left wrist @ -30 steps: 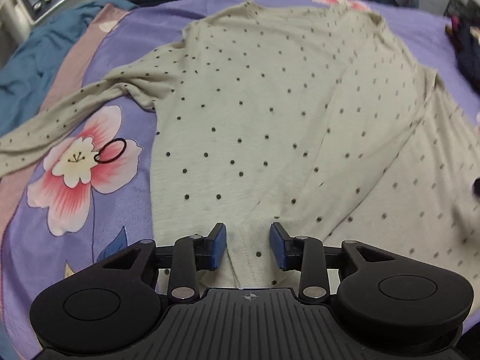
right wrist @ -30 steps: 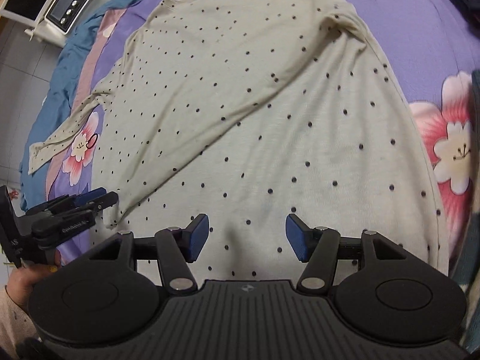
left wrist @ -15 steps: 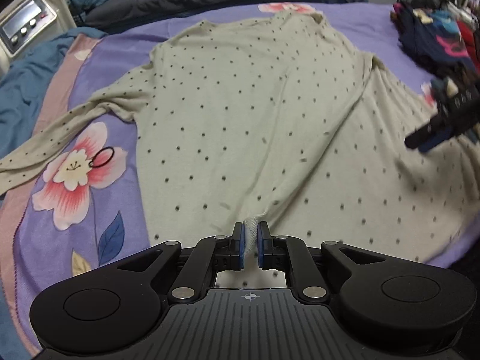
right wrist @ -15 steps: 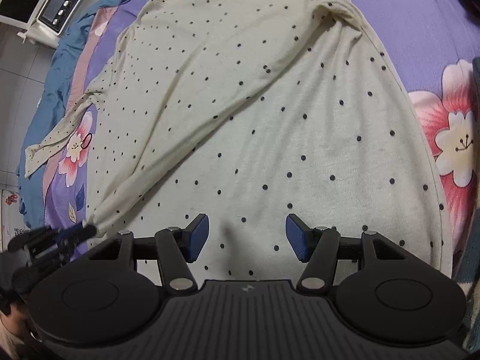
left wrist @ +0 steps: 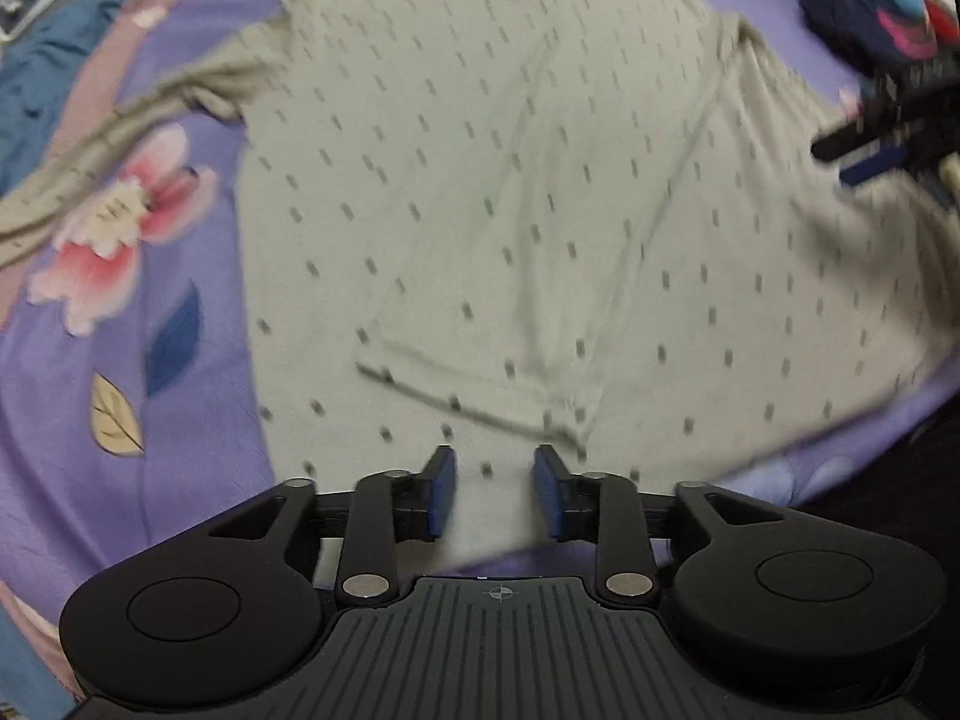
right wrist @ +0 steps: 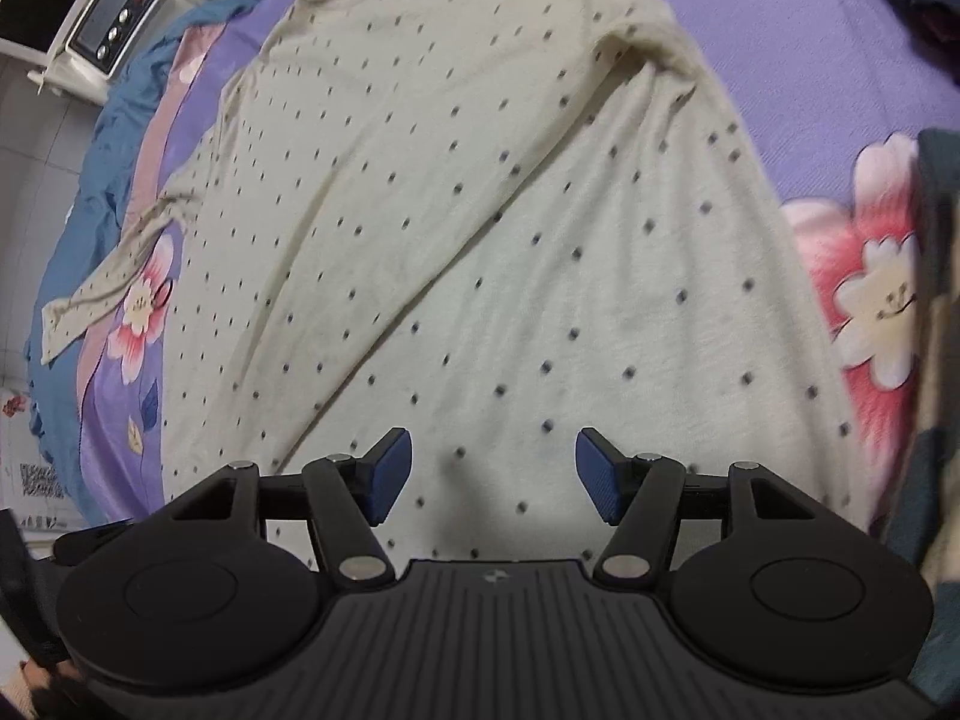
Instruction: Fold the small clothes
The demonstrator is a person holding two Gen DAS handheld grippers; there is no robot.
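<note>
A cream long-sleeved top with small dark dots point(left wrist: 480, 180) lies spread on a purple floral bedsheet point(left wrist: 150, 420); it also shows in the right wrist view point(right wrist: 480, 210). One sleeve is folded across the body, its cuff point(left wrist: 468, 402) lying just ahead of my left gripper point(left wrist: 493, 492), which is open and empty above the hem. The left wrist view is motion-blurred. My right gripper point(right wrist: 493, 474) is open and empty over the top's lower part; it also shows at the right edge of the left wrist view point(left wrist: 870, 150). The other sleeve point(right wrist: 102, 288) stretches out to the left.
A dark hair tie point(right wrist: 165, 294) lies on a pink flower print beside the outstretched sleeve. A pile of dark clothes point(left wrist: 870, 6) sits at the far right. A white appliance with a panel point(right wrist: 102, 30) stands beyond the bed. Blue bedding point(right wrist: 72, 228) borders the sheet.
My left gripper, shut on the sleeve cuff half a second ago, has opened and let it drop onto the top. The right gripper stayed open and barely moved.
</note>
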